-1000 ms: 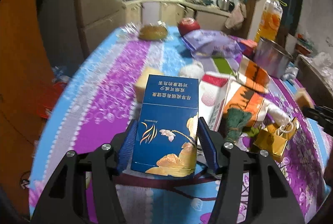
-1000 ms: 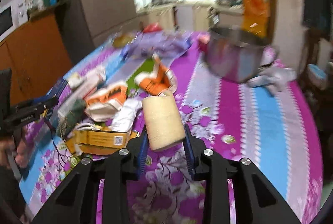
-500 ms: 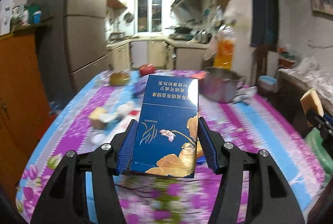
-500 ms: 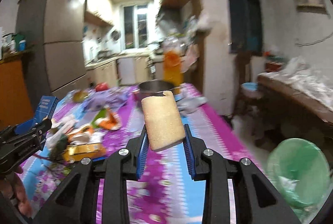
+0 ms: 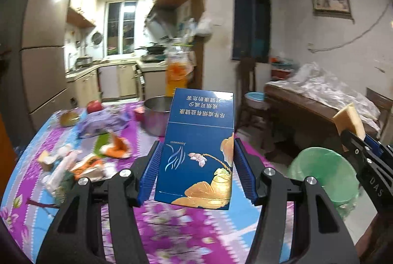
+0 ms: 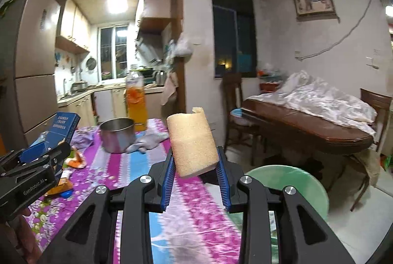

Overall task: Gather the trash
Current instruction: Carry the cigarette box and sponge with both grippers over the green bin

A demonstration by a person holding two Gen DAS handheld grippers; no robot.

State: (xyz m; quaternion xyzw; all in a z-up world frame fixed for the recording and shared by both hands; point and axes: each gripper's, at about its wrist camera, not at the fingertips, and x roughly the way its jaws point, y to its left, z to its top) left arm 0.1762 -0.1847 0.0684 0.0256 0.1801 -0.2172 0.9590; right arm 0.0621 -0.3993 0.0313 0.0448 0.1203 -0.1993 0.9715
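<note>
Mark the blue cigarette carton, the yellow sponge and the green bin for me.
blue cigarette carton (image 5: 199, 148), left wrist view, middle of its printed front face.
yellow sponge (image 6: 192, 143), right wrist view, centre of its rough front face.
green bin (image 5: 321, 173), left wrist view, inner wall below the rim.

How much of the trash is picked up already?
Two pieces are in hand, none visibly binned yet. The left gripper holds a blue cigarette carton, and the right gripper holds a tan sponge, near the green bin beside the table. Left on the tablecloth: orange wrappers, a purple bag and other scraps.
</note>
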